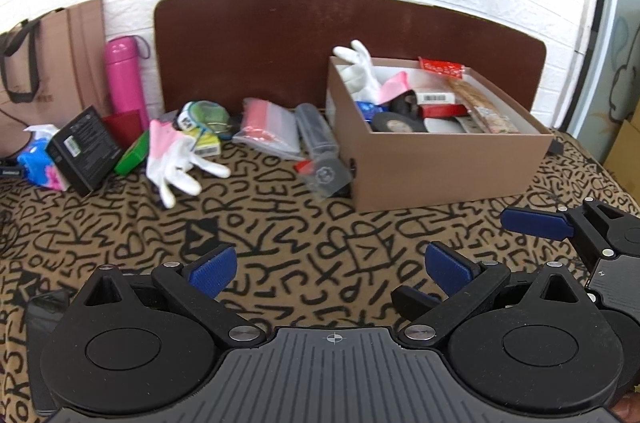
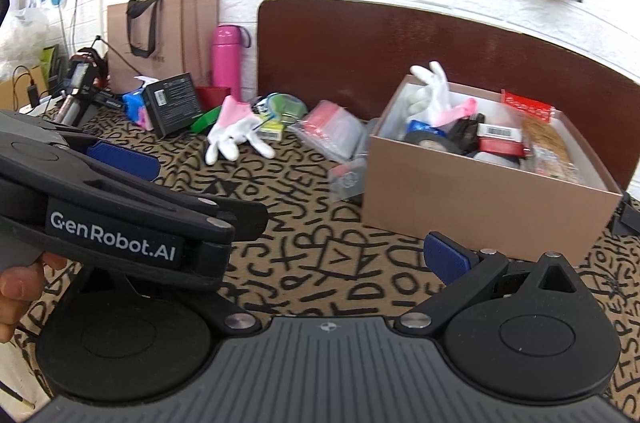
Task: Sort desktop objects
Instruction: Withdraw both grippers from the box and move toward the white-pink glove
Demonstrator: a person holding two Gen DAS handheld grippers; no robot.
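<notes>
Left wrist view is showing the left gripper [image 1: 328,269] hovering low in the frame with its blue pads [image 1: 214,271] standing wide apart and nothing between them. The cardboard box [image 1: 448,167] is sitting right of centre, already part-filled with a tape roll [image 1: 394,123] and other bits. Loose things are waiting in a row left of it: a white-and-pink glove [image 1: 178,163] lying limp on the lettered cloth [image 1: 280,243], a clear zip bag [image 1: 266,131], and a clear flat case [image 1: 320,147] leaning just beside the box wall.

I am judging the glove as light and floppy, best pinched at the pink cuff, where the fabric bunches. The zip bag looks slick and likely to slide, so a corner seems safest.

Right wrist view is giving more of the upper left: a cluttered corner with cables and a dark device [image 2: 78,79], plus the whole paper bag [image 2: 168,35] and pink flask [image 2: 226,59]. It is also showing the right gripper [image 2: 320,255] with its right pad [image 2: 444,259] far out, so I am judging it spread, though the left gripper's body is hiding its other pad.
</notes>
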